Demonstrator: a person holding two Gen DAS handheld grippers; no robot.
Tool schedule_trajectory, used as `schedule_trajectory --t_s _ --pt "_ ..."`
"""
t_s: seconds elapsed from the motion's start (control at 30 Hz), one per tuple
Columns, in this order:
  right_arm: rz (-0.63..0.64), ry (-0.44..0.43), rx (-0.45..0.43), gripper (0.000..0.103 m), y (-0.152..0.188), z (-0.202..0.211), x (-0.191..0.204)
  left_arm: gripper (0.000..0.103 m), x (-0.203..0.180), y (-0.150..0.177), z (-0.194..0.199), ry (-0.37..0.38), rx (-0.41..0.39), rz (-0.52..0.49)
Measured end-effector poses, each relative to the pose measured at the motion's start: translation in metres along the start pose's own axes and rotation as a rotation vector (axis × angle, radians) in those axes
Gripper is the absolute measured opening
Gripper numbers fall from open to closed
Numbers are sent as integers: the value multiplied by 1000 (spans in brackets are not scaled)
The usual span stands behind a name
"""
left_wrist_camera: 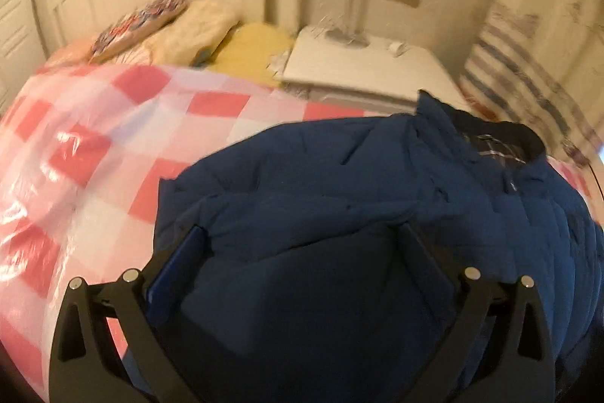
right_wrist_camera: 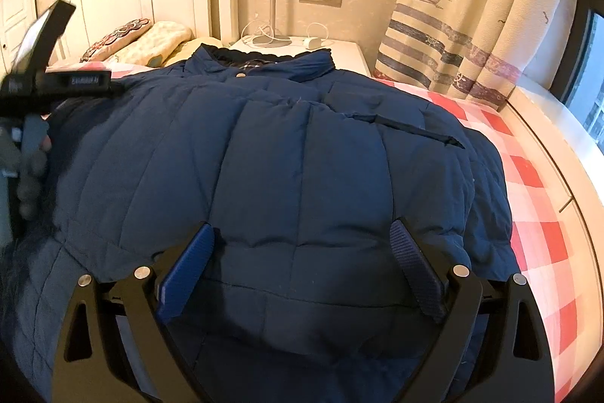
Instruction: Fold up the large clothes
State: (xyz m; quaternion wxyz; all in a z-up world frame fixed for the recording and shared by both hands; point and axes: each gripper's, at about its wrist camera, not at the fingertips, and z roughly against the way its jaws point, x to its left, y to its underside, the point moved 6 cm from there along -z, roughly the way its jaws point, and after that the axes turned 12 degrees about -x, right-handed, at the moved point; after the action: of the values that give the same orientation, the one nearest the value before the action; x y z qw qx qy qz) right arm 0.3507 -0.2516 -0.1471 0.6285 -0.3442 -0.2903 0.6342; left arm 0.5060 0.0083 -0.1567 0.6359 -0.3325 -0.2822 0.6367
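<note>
On checked bed point(right_wrist_camera: 528, 176), navy jacket point(right_wrist_camera: 283, 157), both tongs wide apart

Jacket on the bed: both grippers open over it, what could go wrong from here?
1. The navy puffer jacket is thick; the right gripper, open above the hem, may pinch only the top layer.
2. The left gripper view is blurred, so its grab could land off target.
3. The checked bedcover looks glossy; the jacket might slide when pulled.
</note>
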Motion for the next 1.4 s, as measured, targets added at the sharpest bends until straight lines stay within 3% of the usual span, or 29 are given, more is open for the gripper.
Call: schedule_trajectory --t_s 0.1,0.17,0.23,0.3,0.4,0.53,0.63,0.7,0.77,0.87,0.97,1.07,1.17,1.23,1.3,1.4 --pt "-2 -1 2 90 0 0 -1 100 5 3 20 4 -6 30" --pt "-2 -1 2 90 0 -1 -1 100 2 5 50 35 -56 51" --pt "-2 -2 2 90 0 -1 -2 101 -7 16 72 62 -87 -1" --pt "-1 -1 2 90 1 -1 -1 101 -21 35 87 38 -101 -106" --pt "1 0 3 90 1 -1 -1 101 -29 69 69 1 -25 -221" --pt "4 5 2 90 0 -1 -1 101 -17 66 72 22 16 -147" --pt "6 7 1 90 0 -2 -1 101 -17 71 101 60 -16 -138" --pt "8 10 2 90 0 -2 -2 101 -20 80 120 80 -40 -167" --pt "12 13 0 90 0 -2 -1 101 -20 92 123 53 -47 -220" --pt "18 22 -7 90 1 0 1 101 -12 112 101 59 70 -202" --pt "24 32 -29 91 0 4 2 101 -6 111 100 84 81 -151" --pt "-40 31 -110 90 -5 26 -3 101 -6 112 102 74 73 -163" --pt "-77 -41 -185 90 -7 54 8 101 -7 112 103 73 73 -161" --pt "1 -44 -120 90 0 48 24 101 -7 112 102 71 73 -162" --pt "152 -34 65 97 24 18 45 101 -8 112 102 71 73 -162" --pt "186 8 82 99 22 13 49 101 -10 112 99 73 74 -158"
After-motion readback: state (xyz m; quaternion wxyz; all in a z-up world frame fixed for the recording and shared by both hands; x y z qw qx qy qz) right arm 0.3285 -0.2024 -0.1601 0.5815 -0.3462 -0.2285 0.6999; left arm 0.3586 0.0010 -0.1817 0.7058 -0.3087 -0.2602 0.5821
